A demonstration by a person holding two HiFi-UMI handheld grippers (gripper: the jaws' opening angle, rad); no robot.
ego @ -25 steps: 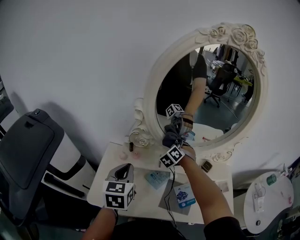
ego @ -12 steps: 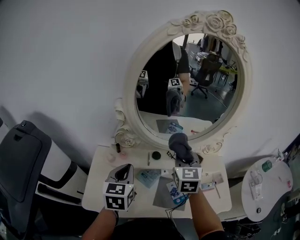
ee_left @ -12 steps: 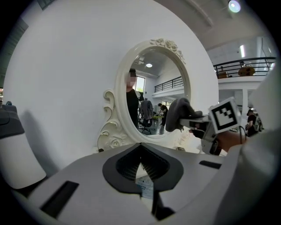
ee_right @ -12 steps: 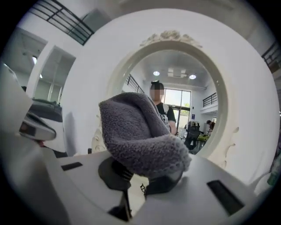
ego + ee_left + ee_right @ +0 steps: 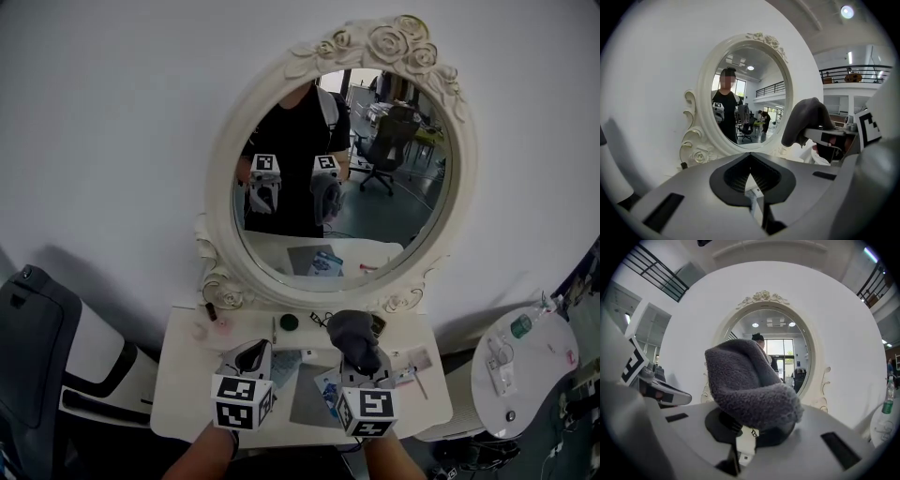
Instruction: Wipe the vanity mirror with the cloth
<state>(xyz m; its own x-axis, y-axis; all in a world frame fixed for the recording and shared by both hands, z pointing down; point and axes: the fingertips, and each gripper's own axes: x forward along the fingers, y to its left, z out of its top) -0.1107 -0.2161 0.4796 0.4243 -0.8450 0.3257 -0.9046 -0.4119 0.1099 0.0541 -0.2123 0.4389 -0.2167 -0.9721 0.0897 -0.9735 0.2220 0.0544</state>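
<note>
Head view gives you the whole layout. One oval vanity mirror [image 5: 375, 234] in a white rose-carved frame stands at the far edge of the counter [image 5: 178, 394]. Your left tongs [image 5: 251, 354] and right tongs [image 5: 358, 354] hover side by side at the near edge, apart from the glass. There is one grey cloth [image 5: 347, 328], bunched at the tip of the right tongs and near the mirror's lower frame.

Right gripper view shows you what the head view cannot: those jaws are clamped on the cloth. It mounds up over them and covers the lower middle of the mirror.

Left gripper view shows your left tongs with their jaws closed together on nothing. It also shows the cloth from the side, off to the right.

Only the head view shows the flat cards and papers [image 5: 307, 401] on the counter, and the glass there reflects both tongs.
</note>
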